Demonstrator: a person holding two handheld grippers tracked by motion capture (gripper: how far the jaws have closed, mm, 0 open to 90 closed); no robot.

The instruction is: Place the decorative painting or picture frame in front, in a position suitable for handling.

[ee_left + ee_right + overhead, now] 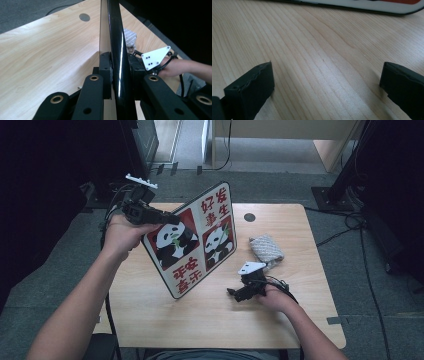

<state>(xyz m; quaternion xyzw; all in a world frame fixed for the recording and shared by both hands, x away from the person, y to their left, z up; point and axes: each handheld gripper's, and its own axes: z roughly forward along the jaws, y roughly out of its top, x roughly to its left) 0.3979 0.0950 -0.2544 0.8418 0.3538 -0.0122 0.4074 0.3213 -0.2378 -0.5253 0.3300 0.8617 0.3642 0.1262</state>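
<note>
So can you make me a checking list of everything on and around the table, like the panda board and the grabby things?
Surface: wooden table, one round hole near the far edge.
Job's things: panda board, tilted up, lower corner near the table.
Clutter: grey knitted cloth, bunched, lying right of the board.
Grippers: left gripper shut on the board's edge; right gripper open over bare wood, holding nothing.
Cables: black cable hangs off the table's left side; more black cables on the floor at right.
Surroundings: grey carpet, dark stand base at back right.
</note>
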